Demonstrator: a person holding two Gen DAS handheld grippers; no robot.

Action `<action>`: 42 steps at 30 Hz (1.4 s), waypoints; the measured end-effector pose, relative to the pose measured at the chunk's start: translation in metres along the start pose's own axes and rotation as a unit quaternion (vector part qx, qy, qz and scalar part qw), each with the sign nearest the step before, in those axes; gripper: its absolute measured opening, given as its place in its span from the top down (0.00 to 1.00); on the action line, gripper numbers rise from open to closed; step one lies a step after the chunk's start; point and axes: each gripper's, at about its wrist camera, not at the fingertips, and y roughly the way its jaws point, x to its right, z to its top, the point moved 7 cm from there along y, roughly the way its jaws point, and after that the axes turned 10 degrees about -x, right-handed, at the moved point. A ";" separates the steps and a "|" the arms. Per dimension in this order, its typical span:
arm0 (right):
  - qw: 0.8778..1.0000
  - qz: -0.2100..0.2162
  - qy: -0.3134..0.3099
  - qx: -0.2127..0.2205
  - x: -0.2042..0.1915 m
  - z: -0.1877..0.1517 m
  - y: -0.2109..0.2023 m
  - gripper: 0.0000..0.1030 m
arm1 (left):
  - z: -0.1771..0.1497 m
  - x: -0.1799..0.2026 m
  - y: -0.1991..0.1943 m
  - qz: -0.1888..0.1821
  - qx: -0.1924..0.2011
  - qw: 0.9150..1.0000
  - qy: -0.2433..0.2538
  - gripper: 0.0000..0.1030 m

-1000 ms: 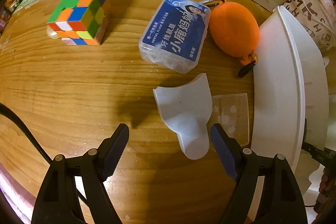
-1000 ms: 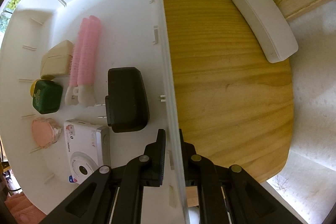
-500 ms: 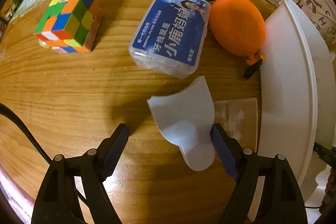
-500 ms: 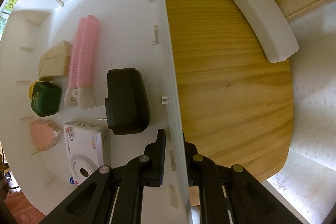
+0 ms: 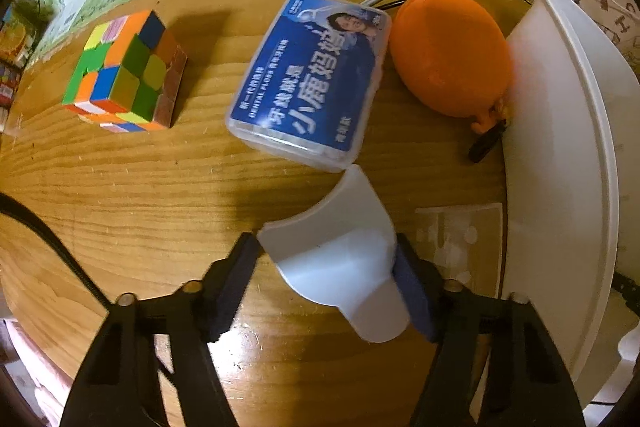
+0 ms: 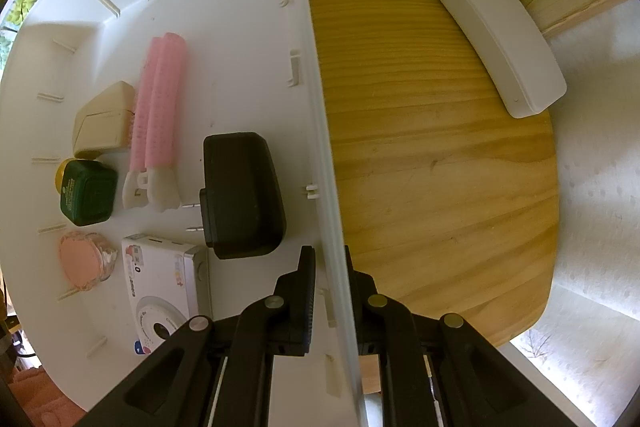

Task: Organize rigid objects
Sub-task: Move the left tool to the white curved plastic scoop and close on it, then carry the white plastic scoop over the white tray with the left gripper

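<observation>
The left gripper (image 5: 326, 269) has just been closing and now looks clamped on the white scoop (image 5: 340, 259), which sits on the table (image 5: 140, 187) just below the floss box (image 5: 310, 79), near the bin (image 5: 568, 155). Trouble spot: the scoop is pinched across its flared, curved part, so it could easily be squirted out or twisted once lifted. The right gripper (image 6: 327, 267) is clenched on the bin wall (image 6: 316, 131); if that grip slips, the bin gets shoved.
</observation>
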 end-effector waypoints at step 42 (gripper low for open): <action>0.993 -0.010 -0.111 0.028 -0.025 -0.036 -0.011 0.93 | -0.135 0.009 -0.076 0.013 0.057 0.997 -0.041 0.38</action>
